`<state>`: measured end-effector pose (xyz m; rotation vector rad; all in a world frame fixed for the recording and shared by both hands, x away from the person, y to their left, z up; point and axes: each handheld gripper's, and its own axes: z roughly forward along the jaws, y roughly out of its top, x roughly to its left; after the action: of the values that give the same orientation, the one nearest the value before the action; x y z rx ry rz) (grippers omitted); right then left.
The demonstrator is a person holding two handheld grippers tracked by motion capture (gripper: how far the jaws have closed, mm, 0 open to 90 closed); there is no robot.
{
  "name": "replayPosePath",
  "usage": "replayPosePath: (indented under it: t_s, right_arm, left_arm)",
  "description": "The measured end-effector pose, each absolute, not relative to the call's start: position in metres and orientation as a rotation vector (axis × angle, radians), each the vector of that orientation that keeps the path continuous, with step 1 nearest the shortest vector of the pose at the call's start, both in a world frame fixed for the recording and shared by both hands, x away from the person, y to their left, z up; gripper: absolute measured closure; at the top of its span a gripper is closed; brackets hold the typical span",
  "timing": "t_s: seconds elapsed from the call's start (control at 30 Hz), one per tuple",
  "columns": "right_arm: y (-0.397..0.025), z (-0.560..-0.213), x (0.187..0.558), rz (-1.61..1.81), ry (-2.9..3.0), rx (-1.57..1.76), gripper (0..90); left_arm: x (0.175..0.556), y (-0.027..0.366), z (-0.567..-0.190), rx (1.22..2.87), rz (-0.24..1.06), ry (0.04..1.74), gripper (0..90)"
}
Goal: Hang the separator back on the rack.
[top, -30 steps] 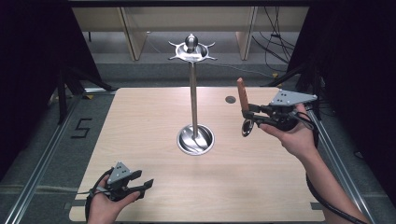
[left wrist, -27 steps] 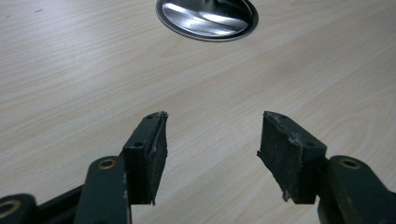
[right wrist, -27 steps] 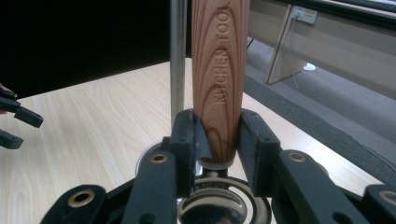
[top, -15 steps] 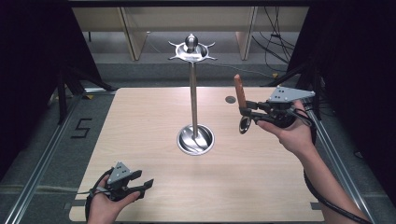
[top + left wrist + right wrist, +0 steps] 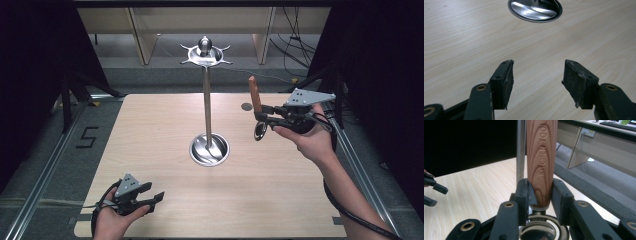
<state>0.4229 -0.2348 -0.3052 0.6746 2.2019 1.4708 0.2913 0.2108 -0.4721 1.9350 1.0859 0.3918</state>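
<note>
One wooden-handled utensil (image 5: 255,102) raised beside the stand (image 5: 207,105).
Right hand-held gripper (image 5: 262,116) pinched its handle upright, right of the stand; left hand-held gripper (image 5: 152,198) rested spread on the tabletop (image 5: 150,130). Hanging seemed next, needing lift to the stand's hooks (image 5: 206,56).

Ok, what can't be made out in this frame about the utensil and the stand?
- Utensil head, right gripper view: cut off by the bottom edge behind the right tool, so its type is unclear.
- Stand hooks, high view: too small to count.
- Stand base, left gripper view: cut by the top edge.
</note>
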Motion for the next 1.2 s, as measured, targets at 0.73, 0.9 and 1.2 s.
replayPosePath:
  t_s: [0.73,0.9,1.2]
  right_arm:
    - [-0.226,-0.294,0.430,1.489,2.204,0.638,69.6]
    - [-0.226,-0.289,0.431,1.484,2.200,0.638,69.6]
    - [-0.221,-0.284,0.435,1.503,2.203,0.623,69.6]
  left_arm:
    - [0.291,0.211,-0.472,1.932,0.396,1.091,40.4]
    - [0.291,0.211,-0.472,1.937,0.398,1.088,40.4]
    - [0.291,0.211,-0.472,1.934,0.396,1.085,40.4]
